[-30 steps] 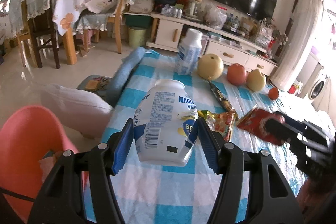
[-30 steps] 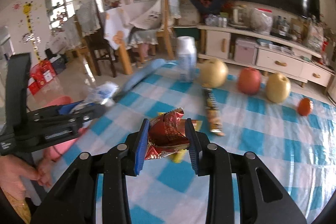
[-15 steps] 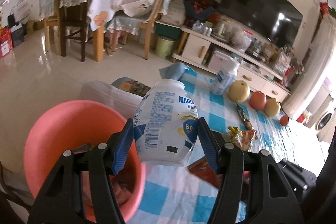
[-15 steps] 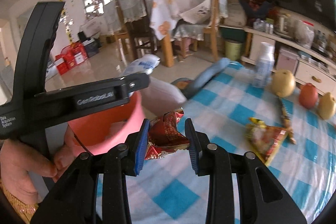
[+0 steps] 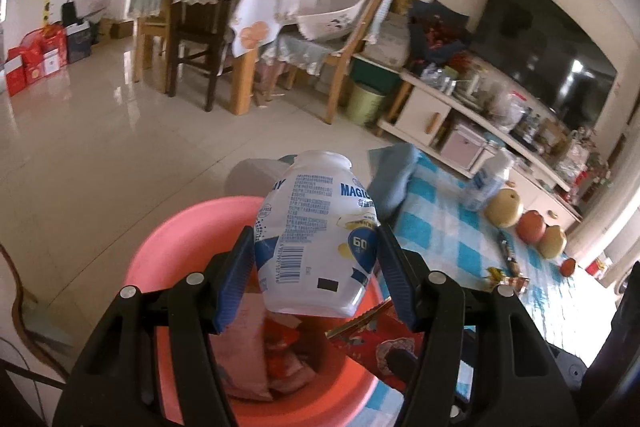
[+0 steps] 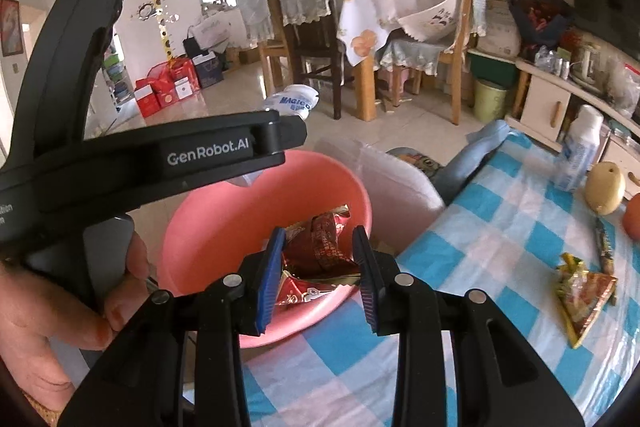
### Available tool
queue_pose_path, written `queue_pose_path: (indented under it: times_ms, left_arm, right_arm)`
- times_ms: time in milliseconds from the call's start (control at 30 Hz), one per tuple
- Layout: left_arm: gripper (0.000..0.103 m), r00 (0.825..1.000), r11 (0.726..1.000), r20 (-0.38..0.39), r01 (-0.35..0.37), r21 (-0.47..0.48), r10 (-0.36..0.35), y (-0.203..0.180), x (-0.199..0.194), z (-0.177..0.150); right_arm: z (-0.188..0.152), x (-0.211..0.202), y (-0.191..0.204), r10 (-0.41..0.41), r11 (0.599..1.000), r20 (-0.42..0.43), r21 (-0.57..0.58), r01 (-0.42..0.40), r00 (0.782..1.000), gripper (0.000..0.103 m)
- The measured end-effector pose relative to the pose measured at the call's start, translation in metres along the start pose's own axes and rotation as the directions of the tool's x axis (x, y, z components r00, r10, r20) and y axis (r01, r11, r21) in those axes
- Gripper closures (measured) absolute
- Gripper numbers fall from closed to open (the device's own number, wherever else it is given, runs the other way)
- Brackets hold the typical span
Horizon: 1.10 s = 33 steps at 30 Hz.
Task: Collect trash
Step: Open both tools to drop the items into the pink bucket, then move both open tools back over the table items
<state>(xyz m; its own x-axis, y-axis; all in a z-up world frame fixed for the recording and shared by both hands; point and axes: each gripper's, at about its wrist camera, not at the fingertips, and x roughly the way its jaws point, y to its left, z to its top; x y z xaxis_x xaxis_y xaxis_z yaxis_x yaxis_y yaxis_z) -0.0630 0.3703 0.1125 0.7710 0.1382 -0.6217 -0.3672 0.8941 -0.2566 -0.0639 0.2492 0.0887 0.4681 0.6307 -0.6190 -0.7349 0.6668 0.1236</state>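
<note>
My left gripper is shut on a white plastic bottle with blue print, held over the pink basin. Wrappers lie inside the basin. My right gripper is shut on a crumpled red wrapper, above the near rim of the pink basin. The left gripper's black body crosses the right wrist view, with a person's hand on its handle. The red wrapper also shows under the bottle in the left wrist view.
A blue-checked tablecloth carries a yellow-red snack wrapper, a long dark wrapper, a white bottle, pears and apples. Dining chairs, a green bin and a TV cabinet stand beyond.
Both grippers swung left from over the table to above the pink basin, carrying the bottle and the red wrapper. Both grips stayed the same.
</note>
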Motion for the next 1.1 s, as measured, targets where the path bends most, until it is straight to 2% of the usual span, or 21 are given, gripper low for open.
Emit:
queue_pose_path:
  times_ms: [133, 167, 200, 233, 300, 433, 600, 967, 1100]
  left_arm:
    - [0.041, 0.998, 0.998, -0.015, -0.064, 0.001, 0.064, 0.005, 0.007, 0.002]
    - [0.039, 0.997, 0.997, -0.024, -0.077, 0.004, 0.077, 0.005, 0.010, 0.002]
    - [0.037, 0.995, 0.995, -0.034, -0.097, 0.009, 0.097, 0.005, 0.013, 0.001]
    - [0.031, 0.992, 0.993, -0.038, -0.118, 0.013, 0.118, 0.005, 0.015, 0.001]
    - [0.026, 0.989, 0.989, -0.030, -0.146, 0.024, 0.147, 0.004, 0.015, 0.001]
    - [0.018, 0.988, 0.988, -0.016, -0.153, 0.031, 0.154, 0.000, 0.013, 0.001]
    - [0.016, 0.987, 0.983, 0.007, -0.158, 0.098, 0.158, -0.019, 0.013, 0.000]
    - [0.015, 0.995, 0.967, 0.035, -0.096, 0.236, 0.090, -0.072, 0.009, -0.017]
    - [0.015, 0.997, 0.956, 0.030, -0.082, 0.280, 0.077, -0.093, 0.008, -0.026]
  right_arm:
    - [-0.004, 0.020, 0.003, 0.024, 1.000, -0.041, 0.009, -0.023, 0.999, 0.065]
    - [-0.006, 0.022, 0.002, 0.026, 1.000, -0.044, 0.012, -0.025, 0.999, 0.061]
    - [-0.008, 0.022, 0.000, 0.012, 1.000, -0.046, 0.020, -0.011, 0.999, 0.050]
    - [-0.010, 0.021, -0.002, 0.007, 1.000, -0.043, 0.028, -0.006, 0.999, 0.042]
    - [-0.014, 0.014, -0.009, 0.000, 0.999, -0.032, 0.047, 0.002, 0.999, 0.038]
    - [-0.020, -0.004, -0.026, -0.042, 0.995, -0.015, 0.088, 0.044, 0.999, 0.023]
    - [-0.030, -0.031, -0.049, -0.093, 0.986, 0.000, 0.141, 0.092, 0.996, 0.019]
    - [-0.062, -0.088, -0.093, -0.206, 0.955, 0.012, 0.220, 0.199, 0.978, 0.019]
    - [-0.077, -0.106, -0.112, -0.250, 0.938, 0.010, 0.249, 0.240, 0.968, 0.015]
